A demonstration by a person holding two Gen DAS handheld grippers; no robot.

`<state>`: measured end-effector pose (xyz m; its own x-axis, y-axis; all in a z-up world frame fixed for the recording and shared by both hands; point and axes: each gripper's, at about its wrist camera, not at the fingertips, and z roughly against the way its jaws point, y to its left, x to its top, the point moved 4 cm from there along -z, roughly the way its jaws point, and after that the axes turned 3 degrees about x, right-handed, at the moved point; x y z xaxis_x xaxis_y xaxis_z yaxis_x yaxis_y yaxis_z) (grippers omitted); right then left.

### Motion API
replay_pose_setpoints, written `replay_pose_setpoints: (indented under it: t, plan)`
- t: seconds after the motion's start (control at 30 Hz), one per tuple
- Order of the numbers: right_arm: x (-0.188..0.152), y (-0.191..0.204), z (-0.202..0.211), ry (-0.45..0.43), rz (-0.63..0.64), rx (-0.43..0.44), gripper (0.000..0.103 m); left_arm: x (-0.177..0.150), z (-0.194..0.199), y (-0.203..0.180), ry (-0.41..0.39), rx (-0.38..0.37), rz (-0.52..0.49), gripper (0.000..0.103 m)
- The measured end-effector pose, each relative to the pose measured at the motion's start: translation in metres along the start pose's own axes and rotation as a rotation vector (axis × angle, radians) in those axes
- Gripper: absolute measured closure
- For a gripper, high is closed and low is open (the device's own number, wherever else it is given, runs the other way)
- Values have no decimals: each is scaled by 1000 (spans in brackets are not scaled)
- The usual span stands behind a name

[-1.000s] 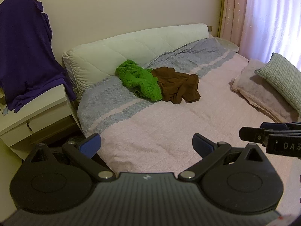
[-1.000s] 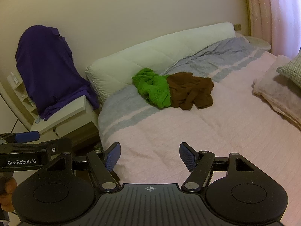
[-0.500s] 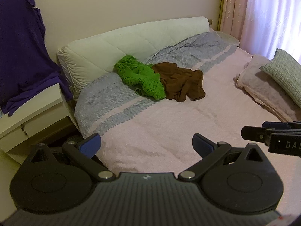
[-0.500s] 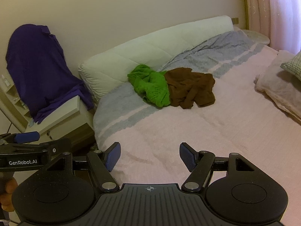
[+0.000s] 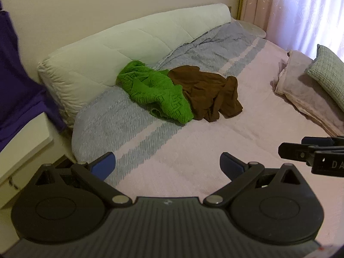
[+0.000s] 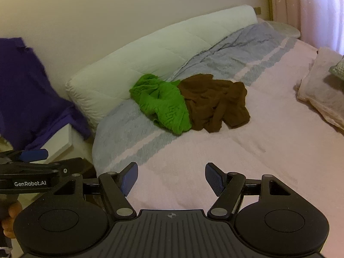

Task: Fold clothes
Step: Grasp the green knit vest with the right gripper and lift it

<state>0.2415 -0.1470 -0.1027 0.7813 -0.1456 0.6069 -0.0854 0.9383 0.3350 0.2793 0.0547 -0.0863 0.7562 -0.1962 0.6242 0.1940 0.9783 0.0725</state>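
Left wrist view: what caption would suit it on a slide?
Open left gripper hovers above a pink bed, facing a crumpled green sweater and brown garment.

Purple garment (image 5: 13, 90) cut off by frame edge, blurred.

Before my open left gripper (image 5: 167, 163) and right gripper (image 6: 171, 177) the pink bedspread (image 6: 247, 163) lies free; only the crumpled green sweater (image 6: 163, 105) and brown garment (image 6: 215, 103) lie ahead.
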Motion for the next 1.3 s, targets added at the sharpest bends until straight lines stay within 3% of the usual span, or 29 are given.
replay_pose_setpoints:
  t: [0.27, 0.73, 1.0, 1.23, 1.27, 1.3]
  plan:
    - [44, 2, -86, 0, -70, 4, 37, 44, -87, 48, 69, -15, -14, 1]
    - [94, 2, -269, 44, -51, -14, 37, 100, -267, 107, 162, -22, 6, 2]
    - [91, -21, -373, 134, -15, -57, 37, 110, -355, 122, 231, -9, 11, 3]
    - [79, -40, -436, 204, 17, -43, 37, 113, -395, 127, 257, 3, 14, 3]
    - [79, -38, -438, 187, 23, -23, 46, 112, -399, 128, 262, 8, 14, 3]
    - [80, -34, -439, 171, 43, -11, 71, 112, -401, 128, 267, 13, 14, 3]
